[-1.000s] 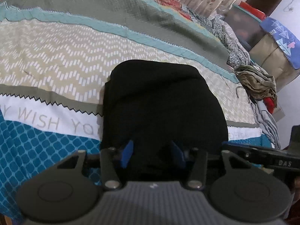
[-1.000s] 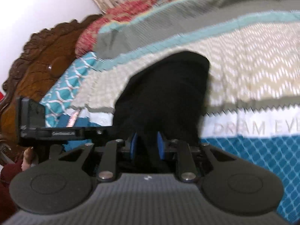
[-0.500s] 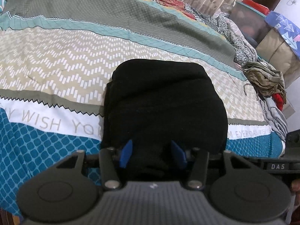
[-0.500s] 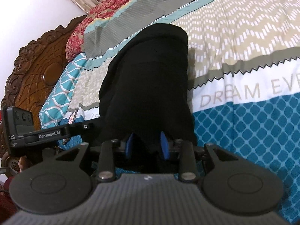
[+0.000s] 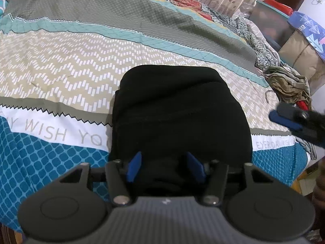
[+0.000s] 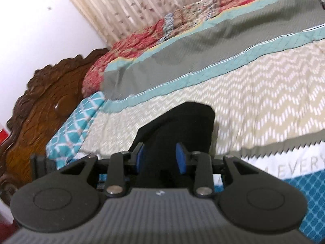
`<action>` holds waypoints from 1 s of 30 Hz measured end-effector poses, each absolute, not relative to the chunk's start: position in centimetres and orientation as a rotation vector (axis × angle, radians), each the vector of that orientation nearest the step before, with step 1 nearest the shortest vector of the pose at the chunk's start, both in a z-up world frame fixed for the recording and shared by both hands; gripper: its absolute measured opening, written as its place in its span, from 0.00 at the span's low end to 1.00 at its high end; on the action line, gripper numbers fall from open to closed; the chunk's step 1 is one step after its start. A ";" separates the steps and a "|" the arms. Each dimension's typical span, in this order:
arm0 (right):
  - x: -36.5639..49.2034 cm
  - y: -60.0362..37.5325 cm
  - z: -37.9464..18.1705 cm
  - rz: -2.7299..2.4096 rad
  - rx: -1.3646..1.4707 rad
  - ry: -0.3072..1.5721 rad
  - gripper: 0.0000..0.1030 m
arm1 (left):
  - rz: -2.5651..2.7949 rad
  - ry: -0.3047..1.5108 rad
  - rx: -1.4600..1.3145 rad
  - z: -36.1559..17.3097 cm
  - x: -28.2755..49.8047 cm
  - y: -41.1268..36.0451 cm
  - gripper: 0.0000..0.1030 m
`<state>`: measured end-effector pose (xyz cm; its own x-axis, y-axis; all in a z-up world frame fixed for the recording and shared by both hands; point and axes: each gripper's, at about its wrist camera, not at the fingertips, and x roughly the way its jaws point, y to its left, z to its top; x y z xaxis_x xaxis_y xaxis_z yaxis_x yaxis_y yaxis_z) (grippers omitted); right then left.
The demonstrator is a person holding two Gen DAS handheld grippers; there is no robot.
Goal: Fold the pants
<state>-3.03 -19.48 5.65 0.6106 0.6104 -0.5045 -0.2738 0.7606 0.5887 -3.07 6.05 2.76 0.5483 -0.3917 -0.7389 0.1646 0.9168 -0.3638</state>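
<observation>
bed (image 5: 61, 65): patterned quilt, striped bands run across both views; carved headboard (image 6: 40, 109) on the right gripper's side, clothes pile (image 5: 288, 85) at the far edge on the left gripper's side.
pants (image 5: 178, 113): black, already folded down to a compact rounded stack, lying flat mid-bed on the zigzag and text bands. Layers visible as stepped edges on top.
pants axis: long axis runs straight away from the left gripper, near end at the bed edge, far end rounded toward the teal stripe.
left gripper (image 5: 165, 167): directly at the near end of the stack, blue pads spread wide, black cloth seen between and beyond them. Reads as released, not pinching; whether the pads touch the cloth I can't tell.
right gripper (image 6: 161, 157): off to the stack's right side; in the left view it shows as a blurred dark body with a blue pad (image 5: 284, 122), clear of the cloth and above the quilt. Own view is motion-blurred; pads parted with pants (image 6: 182, 126) ahead, nothing clamped as far as I can see.
nearer arm: left, square on the near end. Right is apart, to the side.
stage (my read): fold looks basically done, or one last fold or tidy left.
next move (my read): any further fold goes along the long axis, near end over far; left gripper is lined up for it, right would have to come back in.
risk: thick stack, a single-sided pinch may drag top layers only and skew it.
</observation>
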 end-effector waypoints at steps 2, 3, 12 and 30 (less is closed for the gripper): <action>-2.5 -18.7 4.6 0.516 0.470 0.791 0.36 | -0.335 0.938 -0.264 2.8 -3.0 6.1 0.51; -2.3 -18.2 3.9 0.507 0.450 0.820 0.36 | -0.335 0.938 -0.266 2.8 -3.0 6.1 0.51; -1.7 -20.1 -2.6 0.435 0.599 0.996 0.67 | -0.339 0.941 -0.230 2.8 -2.9 5.4 0.55; 7.4 -15.1 0.5 0.367 0.253 0.930 0.17 | -0.345 0.932 -0.220 2.8 -2.9 5.5 0.57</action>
<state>7.43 -15.14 0.52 0.5428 0.4131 -0.7312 -0.1981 0.9091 0.3666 -2.91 5.52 2.76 0.5471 -0.3824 -0.7446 0.1948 0.9233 -0.3310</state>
